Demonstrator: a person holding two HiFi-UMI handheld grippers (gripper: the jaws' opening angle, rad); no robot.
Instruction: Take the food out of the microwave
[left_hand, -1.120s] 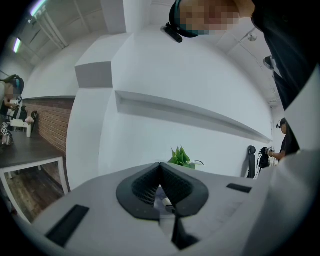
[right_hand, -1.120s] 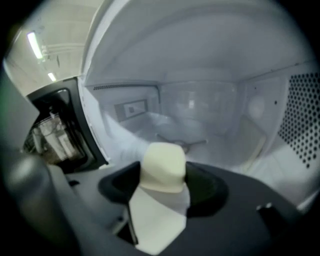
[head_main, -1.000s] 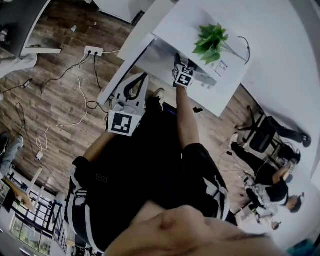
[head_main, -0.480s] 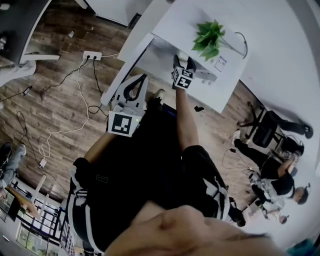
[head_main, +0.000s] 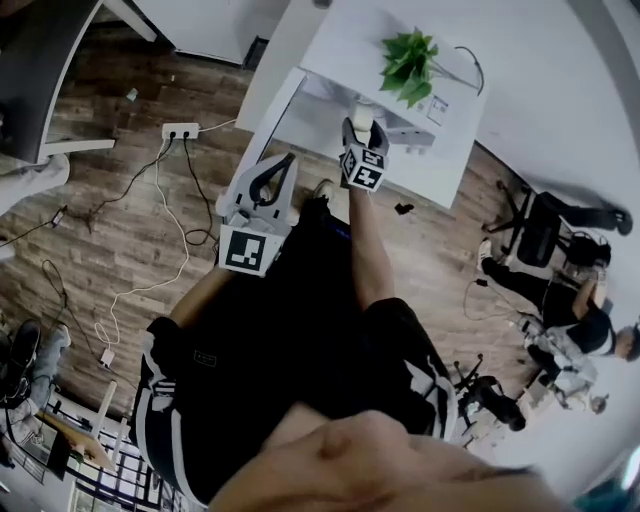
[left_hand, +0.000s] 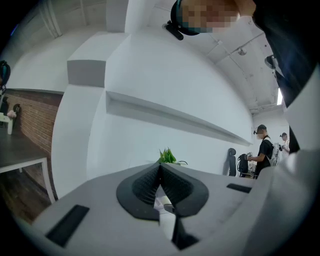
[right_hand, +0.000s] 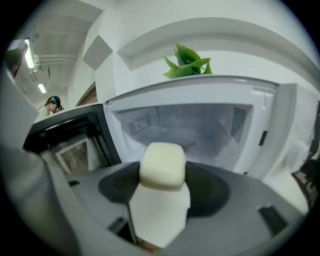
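Cream rounded food block (right_hand: 162, 162) clamped in right hand-held gripper (right_hand: 162, 186) outside open white microwave (right_hand: 215, 122); left hand-held gripper (left_hand: 160, 181) closed, empty.

Wood-plank floor (head_main: 100, 190) (power strip (head_main: 180, 130) lying there), white wall (left_hand: 175, 75), office chair (head_main: 545, 240).

The food (right_hand: 161, 165) is cream-yellow, the microwave (right_hand: 210, 91) white, the plant (head_main: 408, 62) green, the floor (head_main: 120, 230) brown-planked.
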